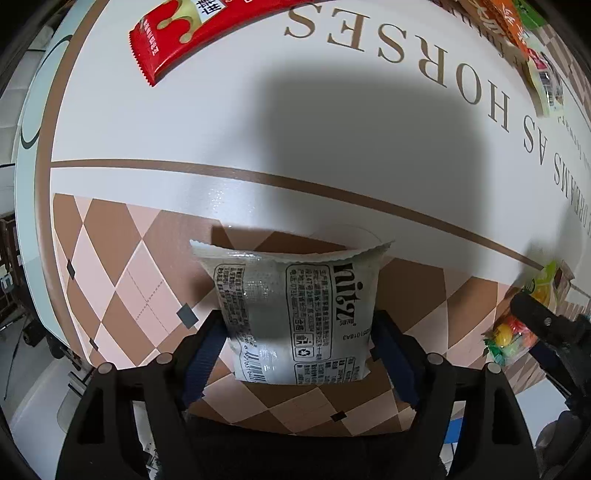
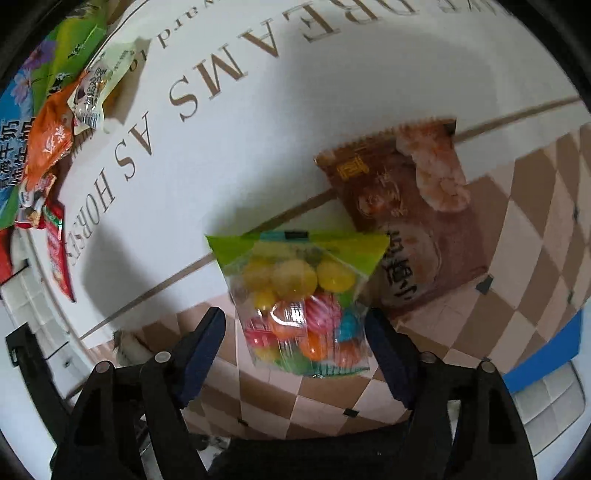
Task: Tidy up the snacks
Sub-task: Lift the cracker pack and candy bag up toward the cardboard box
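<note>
My left gripper (image 1: 297, 325) has its fingers against both sides of a grey-white snack packet (image 1: 291, 314) with black print, held just above the checkered tablecloth. My right gripper (image 2: 295, 325) straddles a clear bag of coloured candies (image 2: 303, 302) with a green top; the right finger touches it, the left finger stands a little apart. The candy bag and the other gripper also show in the left wrist view (image 1: 511, 336). A brown shrimp-cracker packet (image 2: 406, 221) lies just beyond the candy bag.
A red snack packet (image 1: 177, 33) lies at the far left of the table. A pile of orange, green and blue packets (image 2: 48, 136) sits at the far side, also showing in the left wrist view (image 1: 517, 33). The table edge (image 2: 546, 354) is near right.
</note>
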Motion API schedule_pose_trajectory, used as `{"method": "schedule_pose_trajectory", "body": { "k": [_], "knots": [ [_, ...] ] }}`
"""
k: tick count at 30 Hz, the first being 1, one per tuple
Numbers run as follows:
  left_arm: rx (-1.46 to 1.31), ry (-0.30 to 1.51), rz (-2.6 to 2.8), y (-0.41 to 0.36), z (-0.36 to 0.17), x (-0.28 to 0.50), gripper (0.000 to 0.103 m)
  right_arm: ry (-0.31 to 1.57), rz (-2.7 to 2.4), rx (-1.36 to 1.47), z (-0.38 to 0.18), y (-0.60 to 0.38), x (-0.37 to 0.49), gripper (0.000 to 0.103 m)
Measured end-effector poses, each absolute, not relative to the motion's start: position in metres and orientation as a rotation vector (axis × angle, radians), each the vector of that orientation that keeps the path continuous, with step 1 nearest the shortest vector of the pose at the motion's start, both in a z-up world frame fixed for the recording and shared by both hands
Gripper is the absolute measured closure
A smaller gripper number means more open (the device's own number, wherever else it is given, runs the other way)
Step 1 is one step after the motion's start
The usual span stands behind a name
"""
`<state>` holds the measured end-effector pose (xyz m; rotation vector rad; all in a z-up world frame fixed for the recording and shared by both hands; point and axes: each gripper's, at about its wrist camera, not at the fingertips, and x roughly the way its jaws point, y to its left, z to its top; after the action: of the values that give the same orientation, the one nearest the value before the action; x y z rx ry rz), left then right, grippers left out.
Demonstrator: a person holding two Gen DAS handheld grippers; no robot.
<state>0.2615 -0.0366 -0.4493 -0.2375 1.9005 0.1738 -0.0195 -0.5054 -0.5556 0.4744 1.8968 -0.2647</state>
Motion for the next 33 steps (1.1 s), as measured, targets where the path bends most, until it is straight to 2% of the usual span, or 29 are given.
{"method": "schedule_pose_trajectory", "body": {
  "k": [4,6,16,22,26,33],
  "knots": [
    [-0.232,1.880,0.164,-0.035,-0.449,0.260,0.025,1.895,-0.275,0.337,-0.556,-0.470,-0.009,0.038],
    [-0.207,1.844,0.151,-0.037,-0.443,0.259,0.032,1.888,-0.262,0.283,-0.556,-0.457,-0.010,0.044],
    [-0.108,1.733,0.144,-0.046,-0.414,0.248,0.032,1.845,-0.146,0.199,-0.541,-0.426,-0.024,0.054],
    [-0.138,1.589,0.123,-0.053,-0.345,0.247,0.032,1.775,-0.008,0.188,-0.492,-0.427,-0.031,0.054],
    [-0.197,1.479,0.108,-0.048,-0.288,0.261,0.032,1.715,0.104,0.217,-0.446,-0.421,0.004,0.054],
    [-0.252,1.316,0.060,-0.016,-0.195,0.344,0.032,1.575,0.288,0.243,-0.353,-0.423,0.075,0.054]
  ]
}}
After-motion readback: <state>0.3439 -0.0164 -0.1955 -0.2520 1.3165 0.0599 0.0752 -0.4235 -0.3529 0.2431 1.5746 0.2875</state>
